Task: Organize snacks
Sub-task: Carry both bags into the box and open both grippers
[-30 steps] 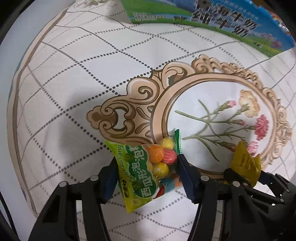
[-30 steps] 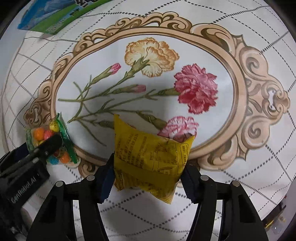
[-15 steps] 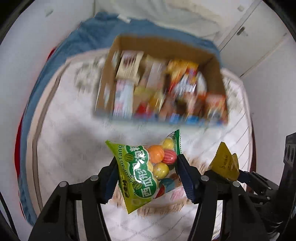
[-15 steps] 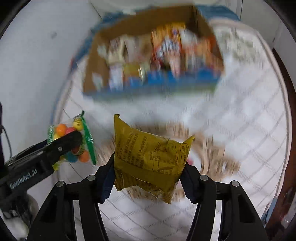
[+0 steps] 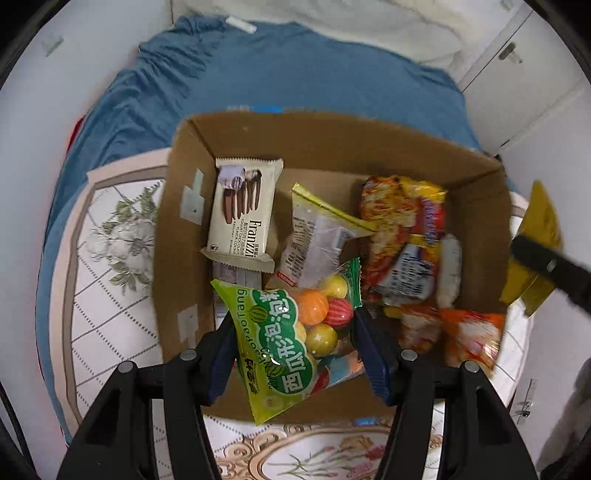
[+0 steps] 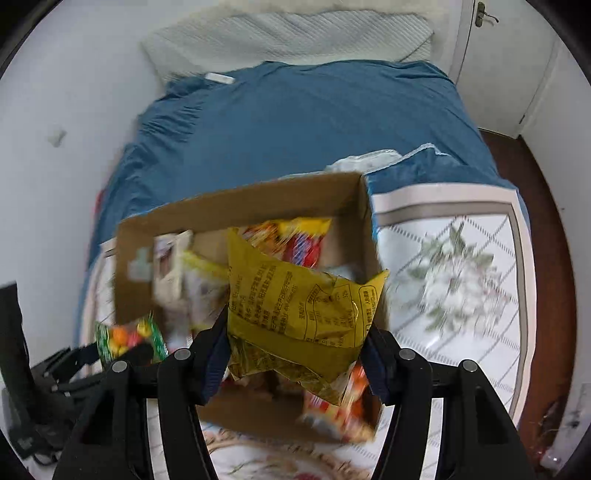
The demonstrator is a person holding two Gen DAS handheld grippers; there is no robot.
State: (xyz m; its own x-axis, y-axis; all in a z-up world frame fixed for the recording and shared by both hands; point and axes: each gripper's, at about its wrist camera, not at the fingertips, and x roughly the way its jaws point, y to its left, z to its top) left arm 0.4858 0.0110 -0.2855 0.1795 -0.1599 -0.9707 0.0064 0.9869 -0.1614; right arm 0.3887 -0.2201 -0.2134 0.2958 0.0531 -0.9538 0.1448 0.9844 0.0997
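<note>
My left gripper (image 5: 293, 339) is shut on a green bag of coloured gumballs (image 5: 291, 332) and hangs over the near part of an open cardboard box (image 5: 177, 229). My right gripper (image 6: 295, 350) is shut on a crinkled yellow snack bag (image 6: 295, 310) above the same box (image 6: 236, 206), toward its right half. The yellow bag (image 5: 535, 236) shows at the right edge of the left wrist view, and the gumball bag (image 6: 125, 336) at the lower left of the right wrist view. Inside the box lie a Franzzi biscuit pack (image 5: 242, 210), a clear-fronted packet (image 5: 317, 236) and several red and orange snack bags (image 5: 406, 236).
The box stands on a white patterned cloth (image 6: 454, 280) spread over a blue bedsheet (image 6: 295, 122). A pale quilt (image 6: 288, 33) lies at the head of the bed. White walls flank the bed, a door (image 6: 495, 55) is at the far right, and dark wood floor (image 6: 546, 229) runs beside it.
Both grippers rose from just above the flower-printed cloth and travelled forward to over the snack box, each keeping its bag. The view opened from the cloth to the whole bed.
</note>
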